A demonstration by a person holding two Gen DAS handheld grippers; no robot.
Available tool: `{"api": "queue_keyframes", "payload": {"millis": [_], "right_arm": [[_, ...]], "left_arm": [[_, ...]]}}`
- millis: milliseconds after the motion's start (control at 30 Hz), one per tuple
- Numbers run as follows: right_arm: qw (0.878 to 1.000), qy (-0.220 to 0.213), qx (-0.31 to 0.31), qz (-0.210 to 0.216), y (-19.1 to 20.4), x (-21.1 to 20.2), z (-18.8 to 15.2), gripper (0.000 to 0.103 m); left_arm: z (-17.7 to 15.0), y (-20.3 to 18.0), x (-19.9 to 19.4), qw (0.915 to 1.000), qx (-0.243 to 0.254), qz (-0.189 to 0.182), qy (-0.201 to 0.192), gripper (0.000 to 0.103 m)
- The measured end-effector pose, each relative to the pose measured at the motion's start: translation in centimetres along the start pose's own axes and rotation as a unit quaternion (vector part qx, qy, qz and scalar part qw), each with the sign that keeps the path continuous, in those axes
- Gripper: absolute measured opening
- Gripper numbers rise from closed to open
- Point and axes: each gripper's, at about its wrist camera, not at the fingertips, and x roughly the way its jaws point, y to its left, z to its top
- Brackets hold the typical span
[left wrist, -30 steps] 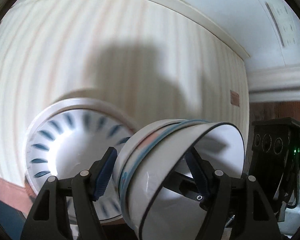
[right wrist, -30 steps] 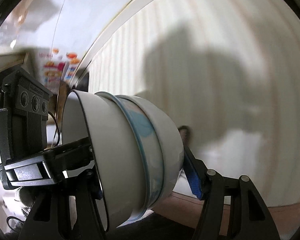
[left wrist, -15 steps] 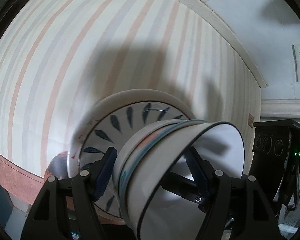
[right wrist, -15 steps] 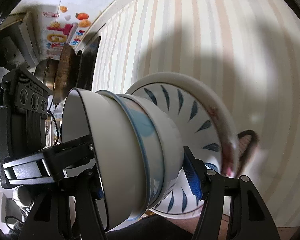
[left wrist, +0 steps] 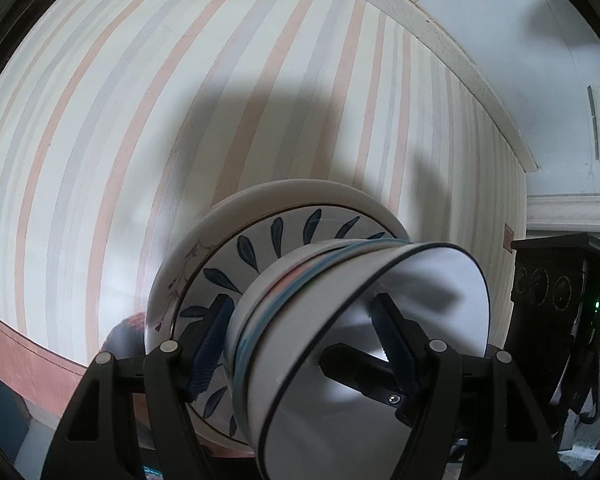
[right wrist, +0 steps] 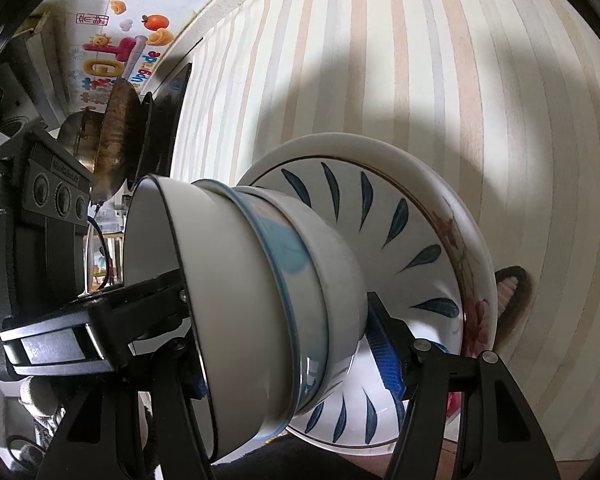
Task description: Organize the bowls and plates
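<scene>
A stack of nested white bowls (left wrist: 340, 320), one with a blue band, hangs between both grippers. My left gripper (left wrist: 300, 304) is shut on it, one blue pad (left wrist: 212, 340) against the outside and the other finger inside the top bowl. My right gripper (right wrist: 284, 320) is shut on the far side of the same stack of bowls (right wrist: 268, 280), its outer pad (right wrist: 384, 356) under the base. Right behind the bowls lies a blue-leaf plate (left wrist: 260, 248) on a larger white floral plate (right wrist: 472, 264). Whether the bowls touch the plate is hidden.
The plates sit near the front edge of a striped tabletop (left wrist: 180, 100). A dark wok (right wrist: 116, 136) and a black stove (right wrist: 168, 120) stand at the table's far left end. Below the table edge a slipper (right wrist: 512, 288) shows on the floor.
Both grippers carried the bowl stack across the striped table until it came over the two stacked plates. The grip on the bowls looks the same throughout.
</scene>
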Motion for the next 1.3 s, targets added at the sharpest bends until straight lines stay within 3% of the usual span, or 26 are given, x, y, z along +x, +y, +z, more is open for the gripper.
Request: {"api": "queue_keyframes", "payload": {"millis": [500, 867, 1033, 1100, 1167, 1233, 1300], "right_arm": [[1.0, -0.002, 0.009, -0.009, 0.4, 0.2, -0.2, 0.065], [0.998, -0.04, -0.011, -0.051, 1.9, -2.7, -1.4, 0.065], [0.991, -0.09, -0.039, -0.094, 4.3, -6.4, -3.3, 0.069], [0.984, -0.118, -0.056, -0.121, 5.7, -8.0, -4.5, 0.082], [0.977, -0.143, -0.064, -0.147, 6.9, -9.4, -5.7, 0.087], [0.968, -0.17, -0.065, -0.174, 8.1, -10.7, -7.1, 0.09], [0.958, -0.195, -0.066, -0.198, 9.2, -11.9, -8.6, 0.091]], "left_arm": [[-0.5, -0.2, -0.4, 0.9996, 0.027, 0.009, -0.006, 0.069], [-1.9, -1.2, -3.8, 0.9946, 0.06, 0.06, -0.06, 0.069], [-3.6, -1.9, -6.8, 0.987, 0.087, 0.084, -0.106, 0.069], [-4.5, -2.3, -8.0, 0.9823, 0.1, 0.098, -0.124, 0.069], [-5.5, -2.7, -9.2, 0.9771, 0.112, 0.11, -0.143, 0.073], [-6.7, -3.0, -10.4, 0.9695, 0.123, 0.126, -0.17, 0.089], [-7.7, -3.3, -11.6, 0.9627, 0.134, 0.135, -0.192, 0.091]]}}
